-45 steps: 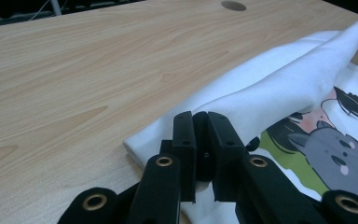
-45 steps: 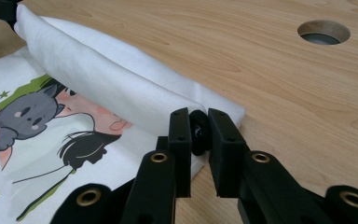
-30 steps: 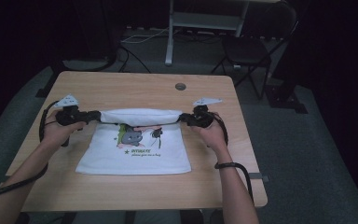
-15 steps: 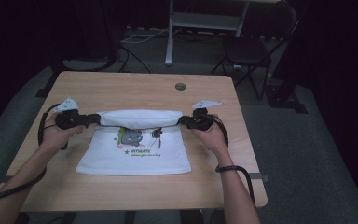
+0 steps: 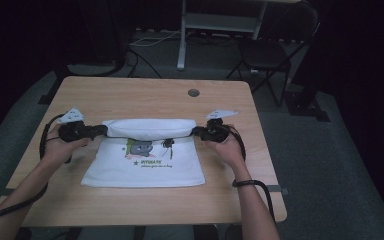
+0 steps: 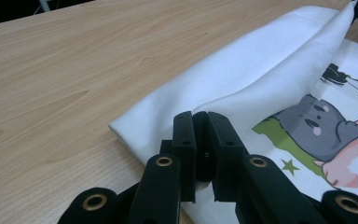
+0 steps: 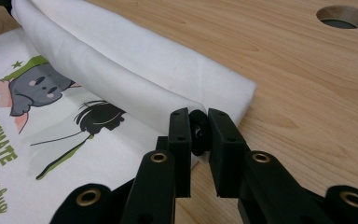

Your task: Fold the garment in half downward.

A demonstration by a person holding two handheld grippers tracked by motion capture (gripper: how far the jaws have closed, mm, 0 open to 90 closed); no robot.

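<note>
A white cloth with a cartoon print lies flat on the wooden table. Its far part is folded over into a raised roll stretched between the two grippers. My left gripper is shut on the roll's left end, and my right gripper is shut on its right end. In the left gripper view the jaws meet on the white fabric. The right gripper view shows the jaws pinching the fold's corner of the cloth.
A round cable hole sits in the tabletop beyond the cloth, also seen as the hole in the right gripper view. A dark chair and a metal stand are behind the table. Bare wood surrounds the cloth.
</note>
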